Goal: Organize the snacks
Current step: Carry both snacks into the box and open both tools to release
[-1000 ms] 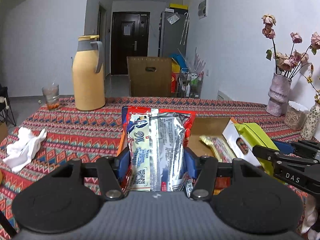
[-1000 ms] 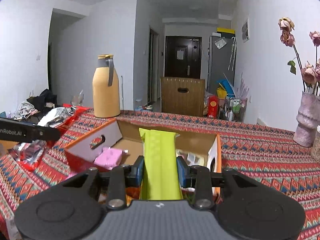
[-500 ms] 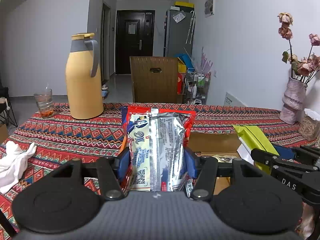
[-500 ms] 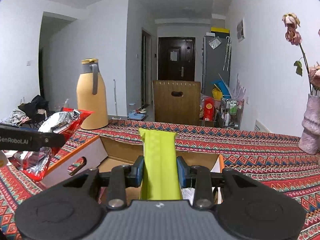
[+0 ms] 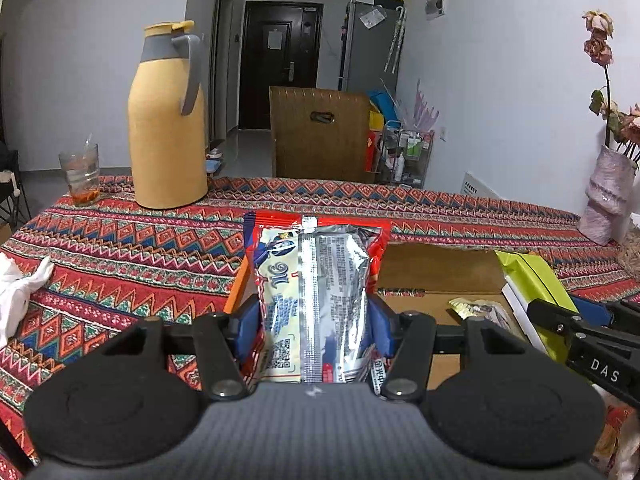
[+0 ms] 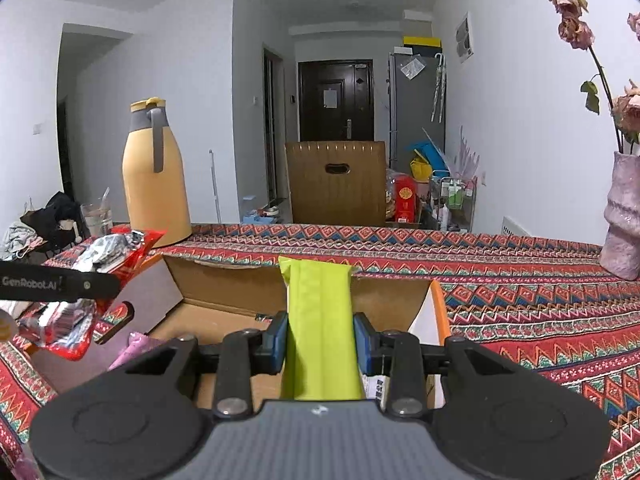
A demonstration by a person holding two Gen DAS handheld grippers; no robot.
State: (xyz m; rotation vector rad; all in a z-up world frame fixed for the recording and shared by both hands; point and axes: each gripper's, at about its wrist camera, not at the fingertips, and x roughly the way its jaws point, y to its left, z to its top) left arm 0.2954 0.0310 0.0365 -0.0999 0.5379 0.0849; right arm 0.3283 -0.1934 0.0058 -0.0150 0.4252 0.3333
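Observation:
My left gripper (image 5: 316, 316) is shut on a silver and red snack bag (image 5: 316, 276), held upright over the left edge of an open cardboard box (image 5: 436, 270). My right gripper (image 6: 320, 336) is shut on a lime-green snack packet (image 6: 318, 312), held over the same box (image 6: 224, 292). In the right wrist view the left gripper's arm (image 6: 60, 286) and its red bag (image 6: 116, 250) show at the left. In the left wrist view the right gripper (image 5: 592, 332) and the green packet (image 5: 532, 276) show at the right. Inside the box lie a pink packet (image 6: 134, 346) and a foil packet (image 5: 478, 308).
A patterned red cloth (image 5: 120, 248) covers the table. A yellow thermos jug (image 5: 168, 120) and a glass (image 5: 80, 174) stand at the back left, a white cloth (image 5: 16, 292) lies at the left. A pink vase with dried flowers (image 6: 624, 216) stands at the right.
Both grippers moved forward over the table and lower with their packets still gripped. The jug and the far edge look nearer, and the box sits closer under both grippers.

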